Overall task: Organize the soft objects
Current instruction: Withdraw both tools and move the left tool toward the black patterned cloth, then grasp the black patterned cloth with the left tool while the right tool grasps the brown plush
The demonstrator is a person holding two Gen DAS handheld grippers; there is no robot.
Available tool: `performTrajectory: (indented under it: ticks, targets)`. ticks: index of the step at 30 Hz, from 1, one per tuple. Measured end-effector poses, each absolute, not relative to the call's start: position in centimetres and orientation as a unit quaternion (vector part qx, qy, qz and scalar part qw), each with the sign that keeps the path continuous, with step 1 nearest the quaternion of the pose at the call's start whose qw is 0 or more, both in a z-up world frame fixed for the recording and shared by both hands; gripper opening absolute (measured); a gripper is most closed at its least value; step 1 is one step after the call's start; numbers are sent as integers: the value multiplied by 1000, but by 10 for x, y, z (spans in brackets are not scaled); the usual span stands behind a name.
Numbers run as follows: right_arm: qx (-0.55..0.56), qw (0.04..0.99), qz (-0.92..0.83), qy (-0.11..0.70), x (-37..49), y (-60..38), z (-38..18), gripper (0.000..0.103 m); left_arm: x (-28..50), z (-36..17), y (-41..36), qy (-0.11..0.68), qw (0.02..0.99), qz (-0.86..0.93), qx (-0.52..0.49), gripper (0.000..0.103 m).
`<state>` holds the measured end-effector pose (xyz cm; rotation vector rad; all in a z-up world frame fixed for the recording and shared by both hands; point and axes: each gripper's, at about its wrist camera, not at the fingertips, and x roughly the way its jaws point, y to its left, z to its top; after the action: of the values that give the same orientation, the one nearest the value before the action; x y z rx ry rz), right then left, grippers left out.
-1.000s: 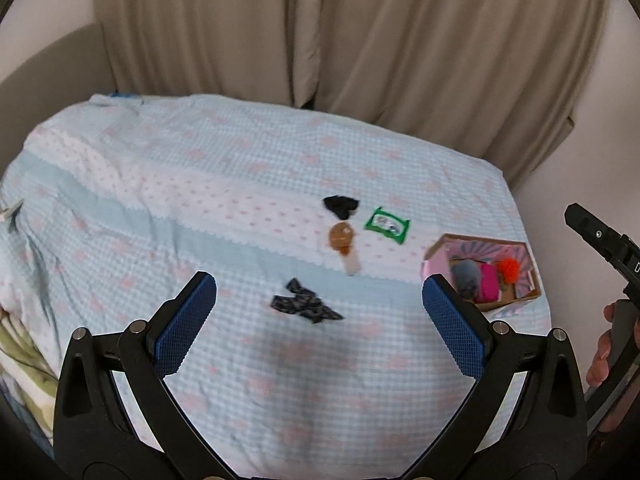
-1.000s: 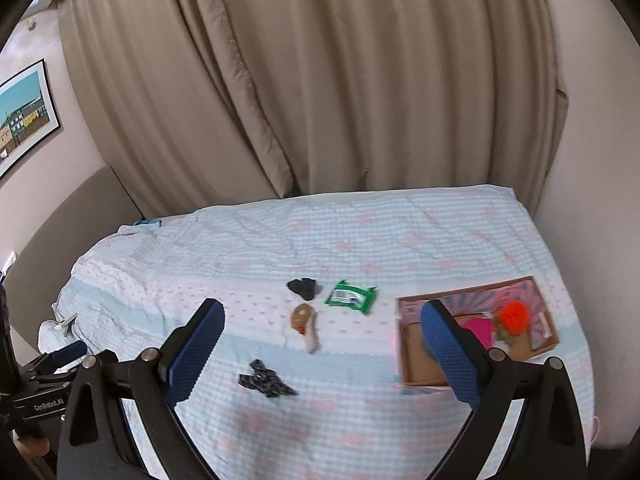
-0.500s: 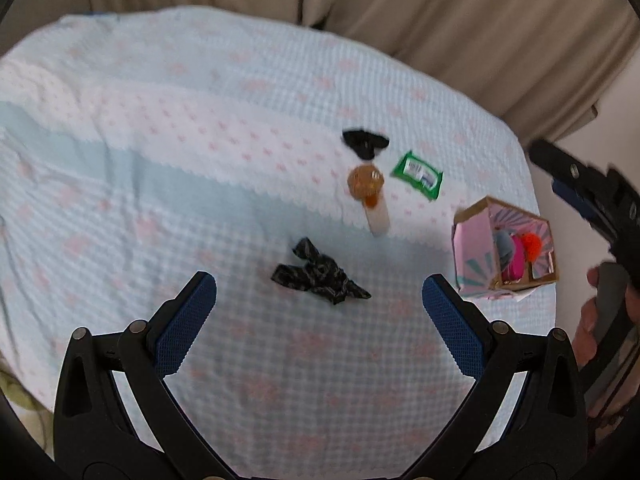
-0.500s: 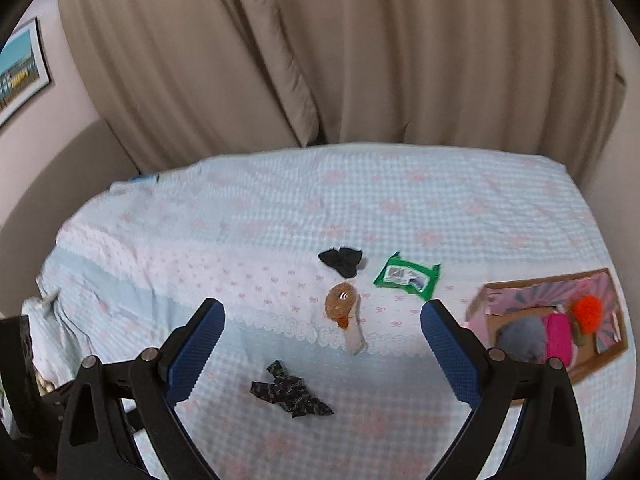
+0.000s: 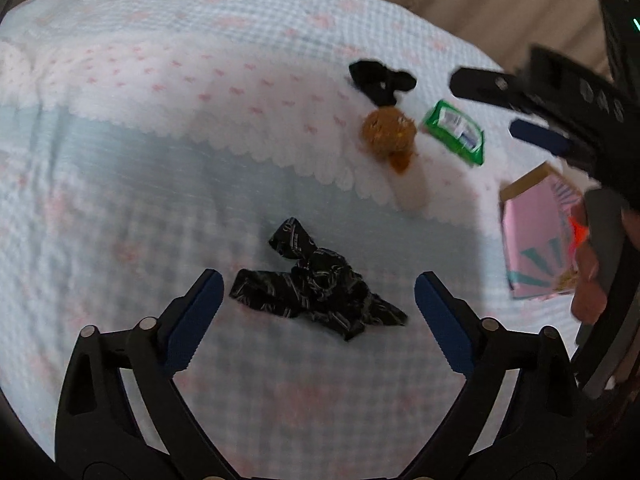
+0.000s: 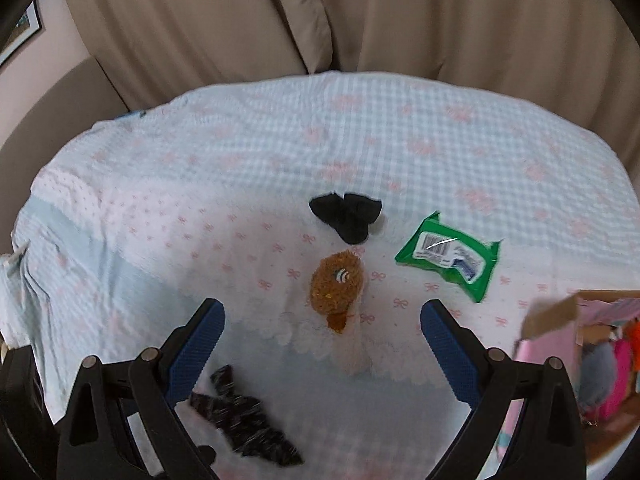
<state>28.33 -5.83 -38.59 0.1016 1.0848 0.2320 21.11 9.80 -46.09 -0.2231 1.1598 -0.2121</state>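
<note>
Beige curtains hang behind a bed (image 6: 160, 208) with a checked blue quilt. Between the wide-apart fingers of the left tool (image 5: 316, 308) lies a crumpled black patterned cloth (image 5: 316, 288); picking it up seems the step in hand, calling for a descent and a close. Ahead of the right tool (image 6: 322, 332), also apart and empty, lies a fuzzy brown toy (image 6: 338, 282); beyond it a black sock (image 6: 348, 216) and a glossy green packet (image 6: 448, 258). To its right stands the pink cardboard box (image 6: 556, 332).

Bare bedspread (image 5: 120, 200) left of patterned black cloth (image 5: 316, 286). Right side crowded: plush toy (image 6: 338, 280), black sock (image 6: 348, 216), green wipes pack (image 6: 450, 256), cardboard box (image 6: 560, 344) (bed edge). Curtain (image 6: 320, 16) behind.
</note>
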Motion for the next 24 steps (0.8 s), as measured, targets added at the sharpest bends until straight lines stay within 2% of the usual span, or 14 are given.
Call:
performTrajectory:
  ticks: [5, 10, 12, 14, 16, 17, 19, 20, 21, 24]
  targets:
    - [38, 842, 121, 524, 297, -56, -427, 97, 213, -493, 84, 536, 834, -103, -78, 92]
    - [38, 836, 127, 532, 307, -53, -460, 86, 211, -512, 72, 522, 845, -103, -44, 90]
    - [40, 836, 127, 533, 311, -52, -471, 85, 211, -513, 69, 512, 852, -107, -31, 84]
    - [39, 836, 129, 532, 315, -51, -480, 79, 212, -515, 63, 507, 855, -113, -16, 76]
    - [38, 834, 133, 534, 318, -49, -486, 66, 212, -517, 60, 504, 856, -118, -3, 69]
    - [38, 833, 136, 535, 320, -47, -490, 63, 213, -517, 58, 503, 856, -120, 0, 66]
    - [36, 831, 140, 538, 322, -45, -495, 47, 215, -517, 59, 500, 857, -124, -4, 59]
    - [35, 830, 141, 539, 323, -45, -496, 43, 216, -517, 60, 500, 857, -124, -6, 55]
    - [35, 830, 141, 539, 324, -45, -497, 39, 217, -516, 62, 500, 857, -125, -8, 52]
    - [42, 832, 138, 535, 324, -48, -496, 37, 219, -514, 65, 502, 856, -125, -15, 46]
